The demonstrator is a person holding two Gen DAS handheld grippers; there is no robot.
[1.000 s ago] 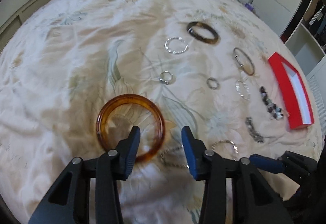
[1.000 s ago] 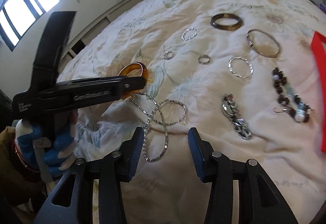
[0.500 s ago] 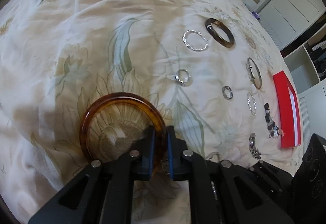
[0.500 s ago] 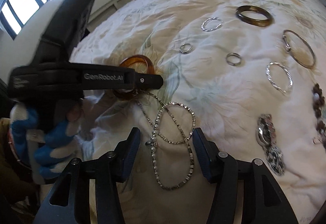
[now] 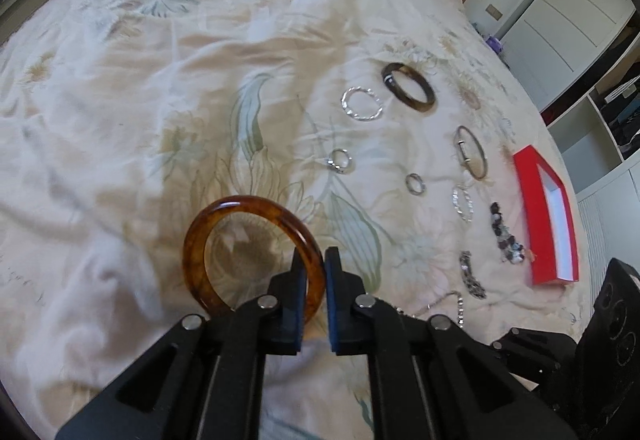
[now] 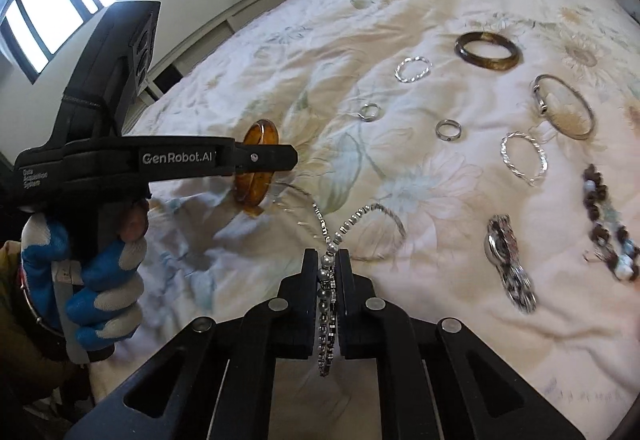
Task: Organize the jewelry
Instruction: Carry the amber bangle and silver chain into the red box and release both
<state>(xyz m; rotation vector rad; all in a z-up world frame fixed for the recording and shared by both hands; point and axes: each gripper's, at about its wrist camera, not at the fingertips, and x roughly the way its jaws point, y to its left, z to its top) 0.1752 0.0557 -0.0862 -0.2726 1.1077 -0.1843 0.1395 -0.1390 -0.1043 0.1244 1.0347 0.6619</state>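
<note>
- Since the earlier frames both grippers have closed and lifted: the left gripper (image 5: 316, 272) now pinches the translucent amber resin bangle (image 5: 248, 252) by its rim, clear of the quilt.
- Right gripper (image 6: 330, 268) clamps the silver beaded chain necklace (image 6: 352, 224), loops trailing ahead of its fingers.
- Right of both fingers, rings, bracelets and the open red box (image 5: 552, 224) lie untouched; sorting looks barely begun.

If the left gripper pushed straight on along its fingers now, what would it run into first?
Apart from the amber bangle the left gripper already clamps, likely just the floral bedspread beyond the bangle. The small silver ring lies farther on, slightly right; depth is uncertain.
</note>
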